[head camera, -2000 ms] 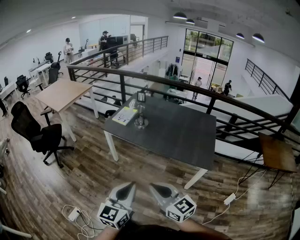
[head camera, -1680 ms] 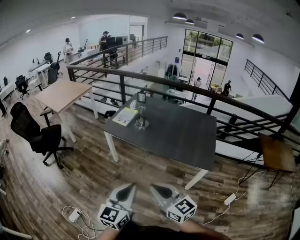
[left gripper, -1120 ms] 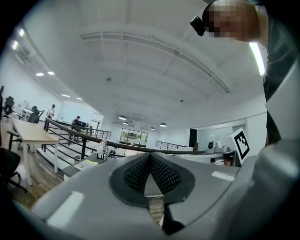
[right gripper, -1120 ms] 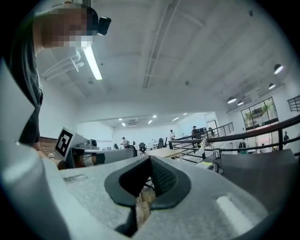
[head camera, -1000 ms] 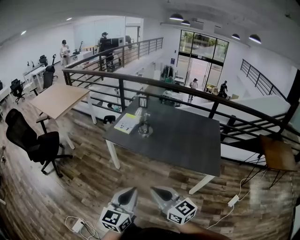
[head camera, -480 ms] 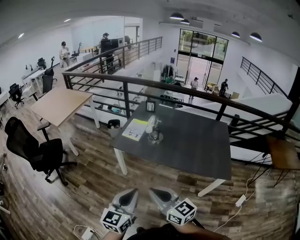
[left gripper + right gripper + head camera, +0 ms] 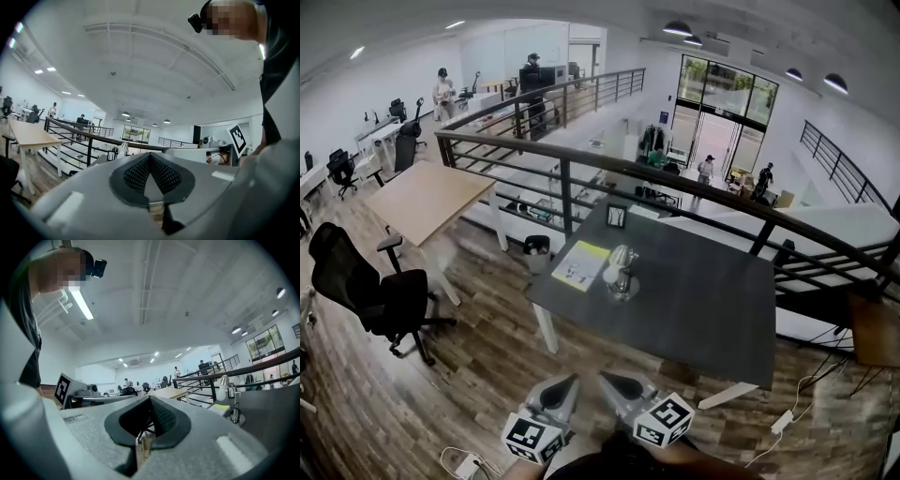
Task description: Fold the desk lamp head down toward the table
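Observation:
The desk lamp [image 7: 622,271] stands upright on the far left part of a dark grey table [image 7: 703,300], its pale head raised above a round metal base. It also shows small in the left gripper view, lamp [image 7: 123,147], and in the right gripper view, lamp [image 7: 230,397]. Both grippers are low at the near edge of the head view, well short of the table. My left gripper [image 7: 566,382] and right gripper [image 7: 609,380] point forward side by side, jaws shut with nothing in them. Left gripper [image 7: 150,157] and right gripper [image 7: 151,401] show their pads together.
A yellow and white booklet [image 7: 579,265] lies left of the lamp, and a small picture frame [image 7: 617,217] stands behind it. A dark railing [image 7: 675,192] runs behind the table. A wooden table [image 7: 431,192] and a black office chair [image 7: 370,286] stand left. Cables [image 7: 783,422] lie on the floor.
The grey table and lamp have drawn nearer and sit more to the right in the head view. Both grippers keep their place at the bottom, still shut.

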Action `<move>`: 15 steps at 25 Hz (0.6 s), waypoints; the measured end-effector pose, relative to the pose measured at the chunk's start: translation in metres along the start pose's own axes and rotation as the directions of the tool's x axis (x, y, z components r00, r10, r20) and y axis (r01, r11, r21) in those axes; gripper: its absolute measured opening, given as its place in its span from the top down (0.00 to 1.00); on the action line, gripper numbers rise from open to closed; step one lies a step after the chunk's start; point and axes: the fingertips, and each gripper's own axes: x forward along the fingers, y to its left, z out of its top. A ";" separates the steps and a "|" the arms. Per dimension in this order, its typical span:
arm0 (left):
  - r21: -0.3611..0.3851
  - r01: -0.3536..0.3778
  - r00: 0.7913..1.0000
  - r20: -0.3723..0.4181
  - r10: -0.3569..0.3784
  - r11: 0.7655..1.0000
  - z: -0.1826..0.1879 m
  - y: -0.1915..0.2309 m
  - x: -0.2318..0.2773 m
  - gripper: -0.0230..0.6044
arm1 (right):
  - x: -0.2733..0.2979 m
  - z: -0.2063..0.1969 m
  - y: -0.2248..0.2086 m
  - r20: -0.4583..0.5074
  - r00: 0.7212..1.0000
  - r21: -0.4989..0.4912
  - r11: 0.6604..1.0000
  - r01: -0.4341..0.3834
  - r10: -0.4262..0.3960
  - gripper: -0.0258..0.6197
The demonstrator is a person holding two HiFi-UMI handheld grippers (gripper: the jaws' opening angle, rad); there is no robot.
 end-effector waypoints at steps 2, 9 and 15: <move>0.005 -0.013 1.000 0.003 0.013 1.000 0.003 0.009 0.022 0.96 | 0.012 0.008 -0.021 0.004 1.000 -0.001 1.000 -0.020 0.020 0.96; 0.023 -0.041 0.999 0.026 0.041 0.999 0.021 0.028 0.118 0.96 | 0.035 0.041 -0.108 0.010 0.997 -0.028 0.996 -0.081 0.081 0.96; 0.033 -0.036 0.999 0.031 0.035 0.999 0.023 0.028 0.184 0.96 | 0.034 0.053 -0.179 0.023 0.997 0.014 0.997 -0.078 0.077 0.96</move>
